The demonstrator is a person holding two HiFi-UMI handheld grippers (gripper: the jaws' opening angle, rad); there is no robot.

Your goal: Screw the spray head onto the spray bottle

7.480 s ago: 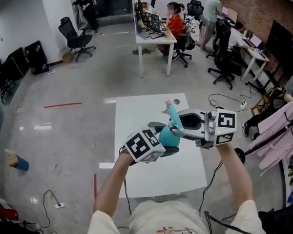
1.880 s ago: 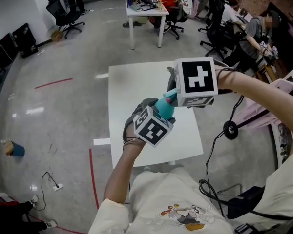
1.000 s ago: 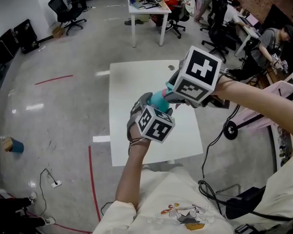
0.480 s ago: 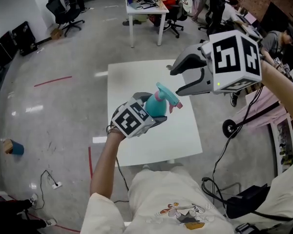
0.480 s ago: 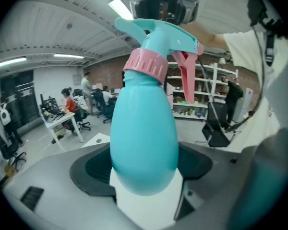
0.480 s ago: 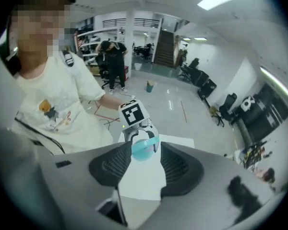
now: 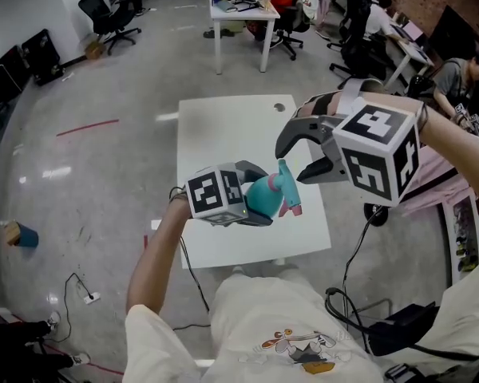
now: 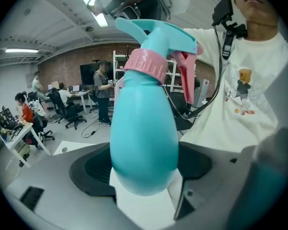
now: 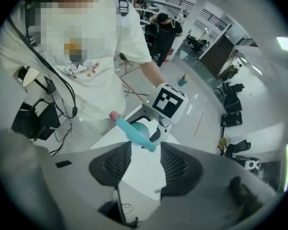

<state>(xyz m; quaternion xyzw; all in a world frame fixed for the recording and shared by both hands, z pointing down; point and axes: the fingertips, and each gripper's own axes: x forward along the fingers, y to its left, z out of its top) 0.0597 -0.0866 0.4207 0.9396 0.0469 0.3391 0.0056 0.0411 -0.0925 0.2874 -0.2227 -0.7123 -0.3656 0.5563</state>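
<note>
**Item 1, bottle.** The spray bottle [image 7: 261, 199] is held clear of the counter [image 7: 223, 126], above its near half, by the left gripper [image 8: 144, 169]. Its fingers [image 8: 89, 169] are clamped on the lower body of the bottle, 1 pad on each side. This low grip is judged deliberate, since it leaves the neck free to be worked on.

**Item 2, head.** The spray head [image 8: 164, 31] is seated on the neck. Its pink collar [image 8: 146, 65] lies against the shoulder of the bottle, and the pink trigger [image 8: 185, 78] hangs under the nozzle. No gap is seen at the collar. Whether the thread is fully tight cannot be told.

**Item 3, attitude.** The bottle is tilted, with the head leaning to the right towards the right gripper [image 7: 294, 160]. This is judged to present the head to the other tool.

**Item 4, right gripper.** It is placed just right of and beyond the head, near it but not touching. Its fingers [image 9: 116, 163] are spread wide and nothing lies between them. In the right gripper view the bottle is seen past the tips, roughly in line with the gap.

**Assessment.** The right gripper is judged to be lined up for a bite on the head for 1 more turn. A release after the final turn cannot be ruled out.
</note>
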